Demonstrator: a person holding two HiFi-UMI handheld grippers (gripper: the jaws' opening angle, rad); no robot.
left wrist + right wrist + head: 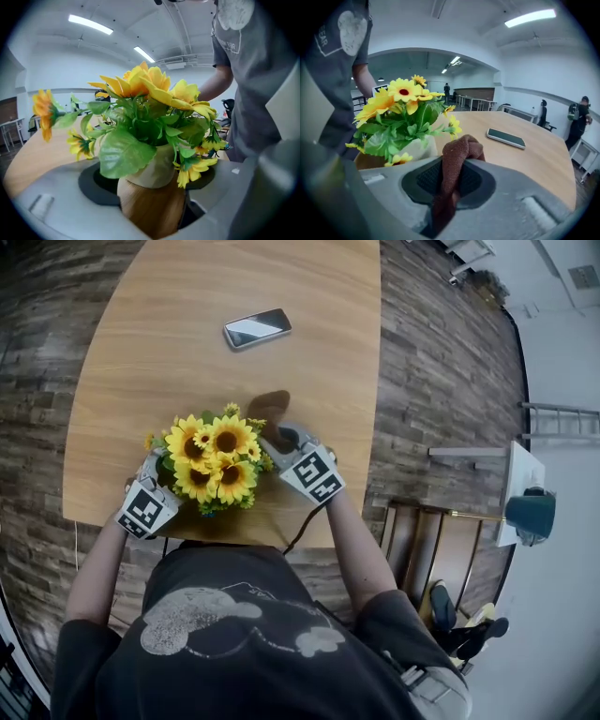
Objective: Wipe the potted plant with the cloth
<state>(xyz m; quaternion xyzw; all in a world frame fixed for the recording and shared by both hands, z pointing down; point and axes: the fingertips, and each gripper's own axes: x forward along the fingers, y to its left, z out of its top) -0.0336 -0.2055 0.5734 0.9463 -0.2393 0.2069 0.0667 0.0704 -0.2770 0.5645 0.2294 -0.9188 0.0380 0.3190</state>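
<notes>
One tabletop, pale wood with a rounded edge, carries everything here. It stands on a floor of dark planks.

One potted plant stands near the edge closest to me, between my two arms. It is a cream pot under broad green leaves and a bunch of yellow sunflower heads. The heads are packed too tightly for me to give a sure count. One smaller bloom pokes out to the side on its own stem.

I hold two grippers, one in each hand, each with a cube of square markers on it. My left gripper reaches in from the plant's left. Its jaws are closed around the pot, a pad against each side, with leaves and a drooping bloom hanging over them. My right gripper sits just beside the plant on its right, its jaws clamped tight.

One phone lies flat with its screen up, well apart from the plant, towards the far side of the tabletop.

One cloth, rust-brown and bunched, is pinched in my right jaws. A folded lump of it rises above them, close to the pot and the lowest flowers. I cannot tell whether it touches them.
</notes>
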